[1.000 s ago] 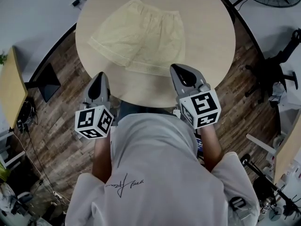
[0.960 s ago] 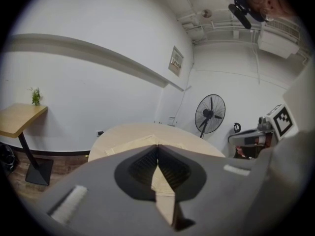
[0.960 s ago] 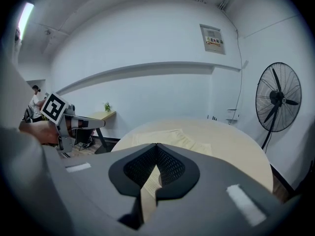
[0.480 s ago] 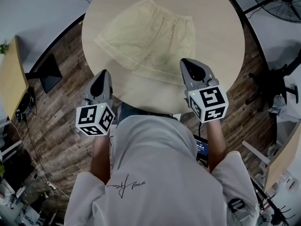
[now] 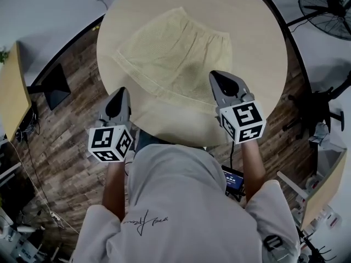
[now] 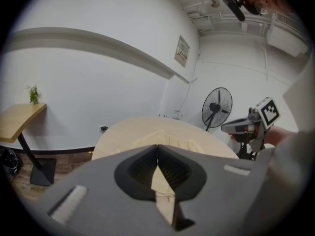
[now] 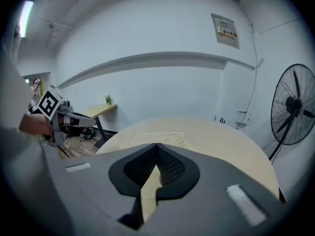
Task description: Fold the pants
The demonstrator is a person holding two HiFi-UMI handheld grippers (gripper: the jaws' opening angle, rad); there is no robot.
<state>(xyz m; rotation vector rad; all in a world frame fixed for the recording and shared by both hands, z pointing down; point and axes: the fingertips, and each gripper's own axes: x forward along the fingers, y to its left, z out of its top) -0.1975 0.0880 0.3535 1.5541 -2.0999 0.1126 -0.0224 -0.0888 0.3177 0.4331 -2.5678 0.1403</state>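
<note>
Pale yellow pants [image 5: 174, 53], short-legged, lie spread flat on the round wooden table [image 5: 258, 43], waistband at the far right. My left gripper [image 5: 118, 95] is shut and empty, its tip at the table's near-left rim, just short of the cloth. My right gripper [image 5: 218, 76] is also shut and empty, and its tip hangs over the near hem of the pants. In the left gripper view the shut gripper [image 6: 157, 147] faces the pants [image 6: 172, 137]. In the right gripper view the shut gripper [image 7: 156, 145] faces the pants [image 7: 147, 138] too.
A standing fan [image 5: 328, 3] is beyond the table at the right. A small wooden side table [image 5: 12, 95] and a black stand base [image 5: 55, 86] sit on the wood floor at the left. The person's torso fills the bottom of the head view.
Both grippers have moved forward toward the pants, the right one from the table's near edge to over the hem. Both stayed shut.
</note>
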